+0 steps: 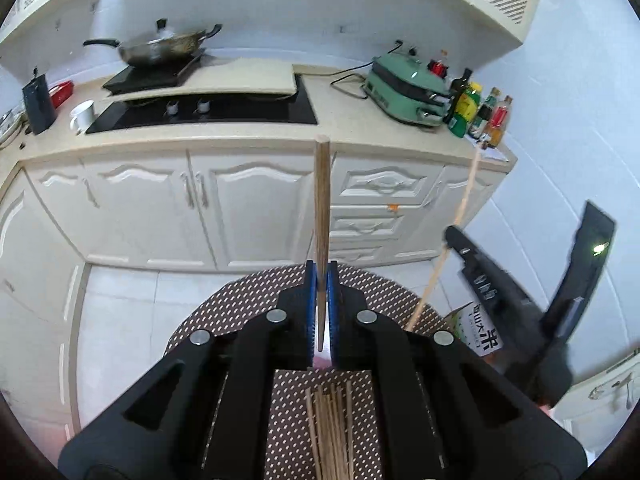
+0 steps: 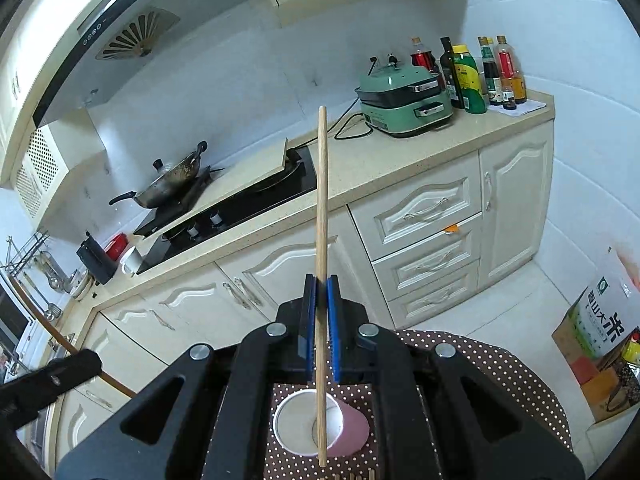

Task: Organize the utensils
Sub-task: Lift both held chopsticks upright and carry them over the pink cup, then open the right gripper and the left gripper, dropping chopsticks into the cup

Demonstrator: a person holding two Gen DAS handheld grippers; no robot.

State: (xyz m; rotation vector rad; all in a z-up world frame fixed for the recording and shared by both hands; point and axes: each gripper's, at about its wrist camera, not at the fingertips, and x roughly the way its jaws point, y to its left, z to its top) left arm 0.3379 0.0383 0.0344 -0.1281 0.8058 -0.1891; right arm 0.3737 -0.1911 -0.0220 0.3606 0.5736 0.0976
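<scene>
The left gripper (image 1: 321, 312) tilts down and its blue jaws are pressed tight together, pinching something thin. The right gripper (image 2: 320, 328) tilts down less, and its jaws are pressed tight the same way. The right gripper sits off to the left one's right side.

Round counter (image 2: 500, 364) under a brown white-dotted cloth, pink paper cup (image 2: 320, 426) standing on it, bundle of wooden chopsticks (image 1: 330, 432) lying flat on the cloth, white tiled floor (image 1: 120, 308) beneath
</scene>
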